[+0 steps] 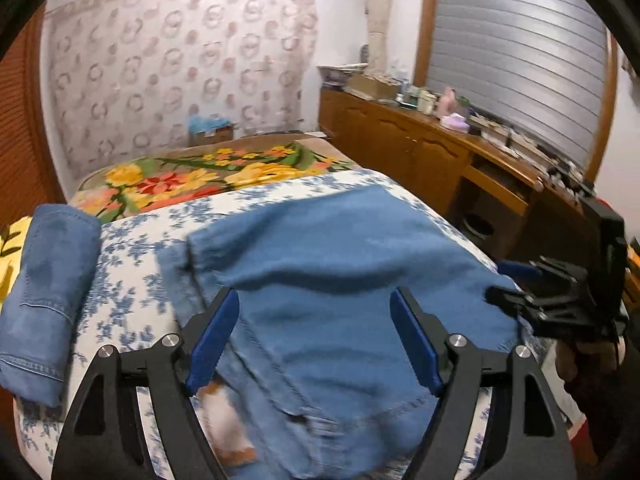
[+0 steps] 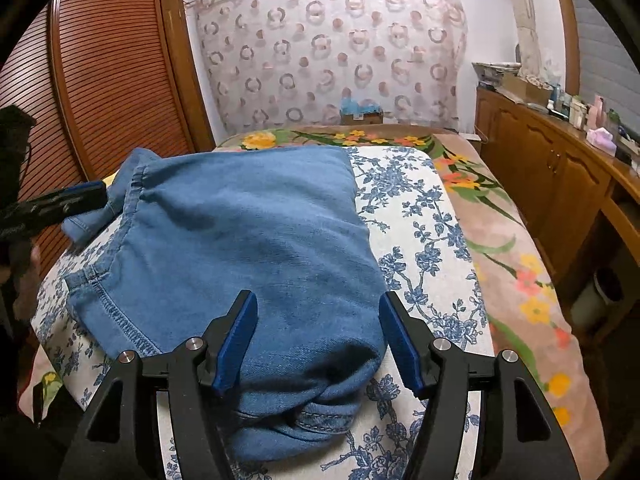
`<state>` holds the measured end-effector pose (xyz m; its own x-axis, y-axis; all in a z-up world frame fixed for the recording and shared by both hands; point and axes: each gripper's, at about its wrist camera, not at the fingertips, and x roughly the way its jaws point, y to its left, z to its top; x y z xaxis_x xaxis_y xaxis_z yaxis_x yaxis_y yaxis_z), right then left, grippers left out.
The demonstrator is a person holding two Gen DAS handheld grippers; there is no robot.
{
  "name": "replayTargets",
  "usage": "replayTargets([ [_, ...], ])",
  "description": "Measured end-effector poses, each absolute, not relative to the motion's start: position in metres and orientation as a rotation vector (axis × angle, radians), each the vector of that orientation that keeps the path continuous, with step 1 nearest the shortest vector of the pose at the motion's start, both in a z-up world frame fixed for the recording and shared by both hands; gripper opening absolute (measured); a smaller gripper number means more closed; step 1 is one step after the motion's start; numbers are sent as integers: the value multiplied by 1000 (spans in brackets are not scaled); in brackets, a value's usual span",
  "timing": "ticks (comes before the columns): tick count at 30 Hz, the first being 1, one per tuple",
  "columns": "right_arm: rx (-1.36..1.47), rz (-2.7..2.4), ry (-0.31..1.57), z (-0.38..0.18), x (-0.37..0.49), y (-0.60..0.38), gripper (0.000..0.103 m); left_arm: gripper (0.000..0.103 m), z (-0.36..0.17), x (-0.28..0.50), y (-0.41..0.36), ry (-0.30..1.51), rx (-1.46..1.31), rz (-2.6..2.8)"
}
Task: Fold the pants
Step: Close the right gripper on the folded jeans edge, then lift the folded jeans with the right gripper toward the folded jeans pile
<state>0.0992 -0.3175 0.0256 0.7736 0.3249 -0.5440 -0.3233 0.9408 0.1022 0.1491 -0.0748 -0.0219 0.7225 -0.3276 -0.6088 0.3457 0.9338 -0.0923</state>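
Blue denim pants (image 1: pixel 340 248) lie folded over on a white cloth with blue flowers (image 1: pixel 132 240) spread on the bed. My left gripper (image 1: pixel 314 320) is open just above the near part of the pants, its blue pads wide apart and touching nothing. The right gripper (image 1: pixel 510 286) shows at the pants' right edge. In the right wrist view the pants (image 2: pixel 248 232) form a thick bundle, and my right gripper (image 2: pixel 318 334) is open over its near end, pads clear of the cloth. The left gripper (image 2: pixel 92 196) enters from the left beside a loose denim corner (image 2: pixel 84 228).
A second, folded pair of jeans (image 1: pixel 44 292) lies at the bed's left edge. A flowered blanket (image 2: pixel 512 248) covers the rest of the bed. A wooden sideboard (image 2: pixel 560 184) with clutter runs along the right, a bin (image 2: pixel 600 296) below it. A louvred wardrobe door (image 2: pixel 108 80) stands on the left.
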Motion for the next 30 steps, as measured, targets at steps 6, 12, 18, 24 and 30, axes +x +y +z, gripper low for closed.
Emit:
replayTargets([
  [6,-4,334,596,21,105,-327,66,79,-36,133,-102,699,85,-397],
  [12,41,359,648,6,117,-334,69,79,-66,133,-106,781,114,-362],
  [18,83,399,688,0,123,-333,69,79,-77,129,-99,782,109,-347],
  [24,126,494,700,3,124,-331,30,79,-80,127,-96,776,97,-349],
  [30,106,515,598,33,110,-324,21,79,-69,117,-69,759,54,-314],
])
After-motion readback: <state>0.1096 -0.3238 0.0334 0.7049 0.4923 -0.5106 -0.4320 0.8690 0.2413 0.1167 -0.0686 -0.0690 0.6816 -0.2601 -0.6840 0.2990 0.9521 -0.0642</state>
